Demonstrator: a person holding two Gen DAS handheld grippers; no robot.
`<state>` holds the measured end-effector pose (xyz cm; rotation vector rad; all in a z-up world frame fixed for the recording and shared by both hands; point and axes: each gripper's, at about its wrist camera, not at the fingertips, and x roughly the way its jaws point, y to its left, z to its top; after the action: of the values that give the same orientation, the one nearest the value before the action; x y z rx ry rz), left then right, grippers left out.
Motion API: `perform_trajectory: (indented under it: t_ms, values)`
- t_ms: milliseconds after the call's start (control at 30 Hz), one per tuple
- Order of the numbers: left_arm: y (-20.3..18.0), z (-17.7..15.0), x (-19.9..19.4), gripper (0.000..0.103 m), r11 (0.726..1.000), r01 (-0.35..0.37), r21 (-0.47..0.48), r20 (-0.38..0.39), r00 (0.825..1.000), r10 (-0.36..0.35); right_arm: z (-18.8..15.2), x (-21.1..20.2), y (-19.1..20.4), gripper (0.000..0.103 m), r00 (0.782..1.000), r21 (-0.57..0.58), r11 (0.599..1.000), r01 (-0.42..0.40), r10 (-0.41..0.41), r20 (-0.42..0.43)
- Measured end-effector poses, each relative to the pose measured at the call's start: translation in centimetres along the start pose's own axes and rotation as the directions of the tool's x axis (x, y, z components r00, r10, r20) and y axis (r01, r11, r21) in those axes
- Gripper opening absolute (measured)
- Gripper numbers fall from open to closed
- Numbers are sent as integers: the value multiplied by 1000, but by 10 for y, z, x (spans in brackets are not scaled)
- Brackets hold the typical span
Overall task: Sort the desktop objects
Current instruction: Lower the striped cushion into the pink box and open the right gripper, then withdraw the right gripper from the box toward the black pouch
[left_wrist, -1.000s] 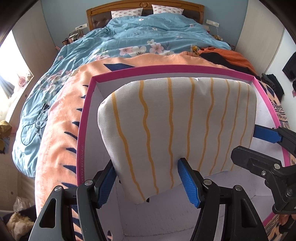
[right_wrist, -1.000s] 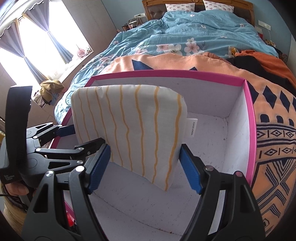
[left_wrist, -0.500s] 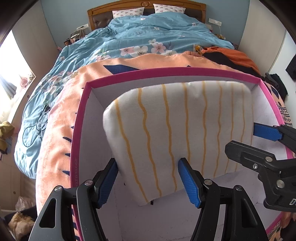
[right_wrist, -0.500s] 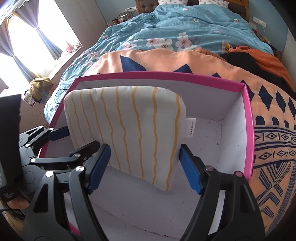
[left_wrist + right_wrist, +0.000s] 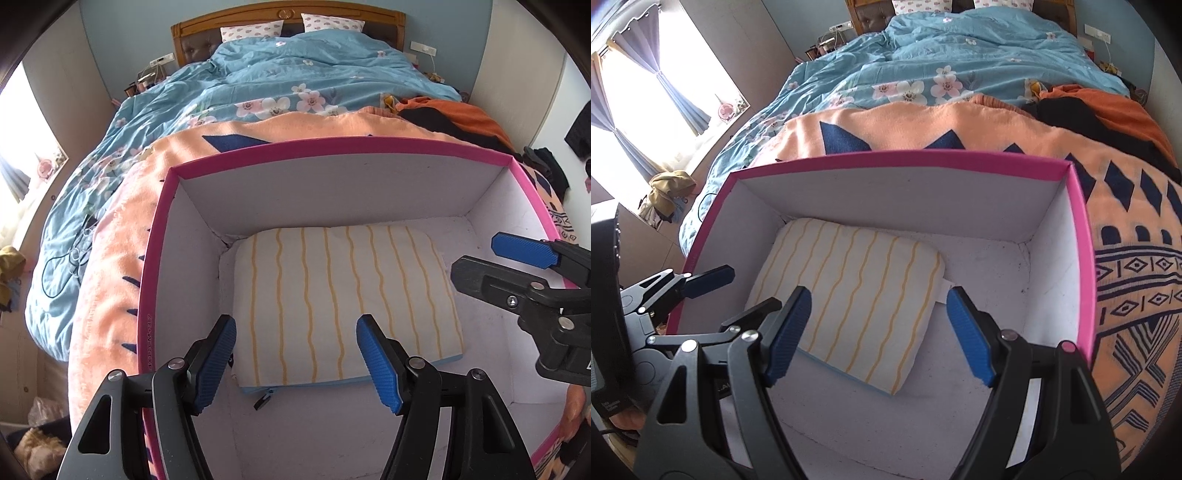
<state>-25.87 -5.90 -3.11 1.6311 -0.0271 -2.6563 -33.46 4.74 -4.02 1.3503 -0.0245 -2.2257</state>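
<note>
A white cushion with wavy yellow stripes (image 5: 343, 295) lies flat on the floor of a pink-rimmed cardboard box with white inner walls (image 5: 332, 147), pushed toward its far left corner. The box rests on an orange blanket with dark blue shapes (image 5: 997, 125) spread over a bed. The left hand-held gripper (image 5: 295, 360) hovers above the cushion's near edge, jaws apart and holding nothing. The right hand-held gripper (image 5: 877, 332) is likewise spread wide, empty, above the cushion's right side.
</note>
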Motion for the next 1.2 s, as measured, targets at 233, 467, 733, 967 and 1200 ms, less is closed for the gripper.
perform_trajectory:
  t_ms: [233, 467, 733, 967, 1200]
  values:
    - [-5, -3, -2, 72, 1000, 14, 23, 13, 1000, -15, -3, -8, 8, 77, 998, -110, 993, 49, -44, 43]
    - [-21, -11, -3, 72, 998, 14, 69, 0, 1000, -14, -13, 4, 10, 77, 996, -179, 981, 76, -84, -42]
    - [-45, -25, -12, 72, 994, 40, 105, 6, 999, -40, -36, -12, -8, 77, 997, -139, 988, 60, -67, -43]
    - [-44, -36, -32, 72, 995, 57, 76, 98, 993, -65, -50, -36, -9, 77, 998, -134, 989, 59, -54, 43]
    - [-36, -58, -72, 72, 992, 100, 73, 228, 967, -114, -60, -74, 3, 77, 980, -173, 982, 72, -37, 197]
